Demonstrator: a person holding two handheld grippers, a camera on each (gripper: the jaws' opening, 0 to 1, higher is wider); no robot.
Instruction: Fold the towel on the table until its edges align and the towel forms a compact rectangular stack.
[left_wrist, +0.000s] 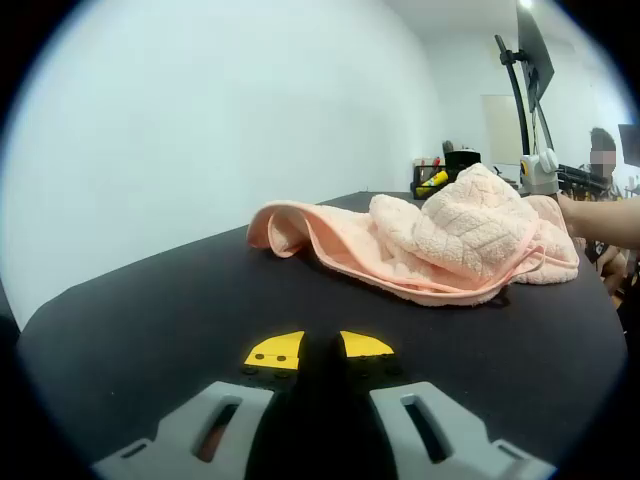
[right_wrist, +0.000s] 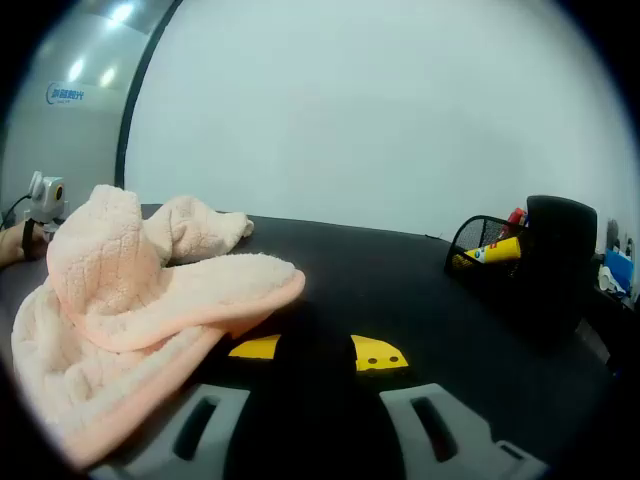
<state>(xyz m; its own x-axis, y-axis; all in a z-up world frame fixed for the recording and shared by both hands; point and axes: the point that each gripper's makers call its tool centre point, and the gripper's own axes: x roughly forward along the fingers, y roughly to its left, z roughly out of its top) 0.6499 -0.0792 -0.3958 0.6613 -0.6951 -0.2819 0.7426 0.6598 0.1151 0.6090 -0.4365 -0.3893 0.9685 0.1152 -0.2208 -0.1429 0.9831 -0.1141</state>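
- The towel (left_wrist: 440, 240) is a pink, crumpled heap on the black table (left_wrist: 150, 320). It is not folded at all yet, so I think the job is right at its start.
- From my left gripper (left_wrist: 320, 355) the towel lies ahead and off to the right, well apart from the tips. Bare table sits between us.
- In the left gripper view the heap runs long from side to side. Its low, flat end points to the left and its tall lump sits to the right.
- My left gripper rests low over the table, aimed forward. Its yellow tips sit close together with just a thin dark gap, and they hold nothing.
- From my right gripper (right_wrist: 315, 352) the towel (right_wrist: 140, 310) is much nearer. It lies to the left, and a floppy edge hangs just beside the left tip.
- The right gripper is low too. Its yellow tips stand apart with a clear gap, and nothing is between them.
- So I judge the right gripper is the closer one to take hold of an edge first. The left one must reach forward and right to find a corner.
- A black mesh basket (right_wrist: 490, 255) stands on the far right, away from the towel.
- A person's arm (left_wrist: 600, 220) shows behind the heap.
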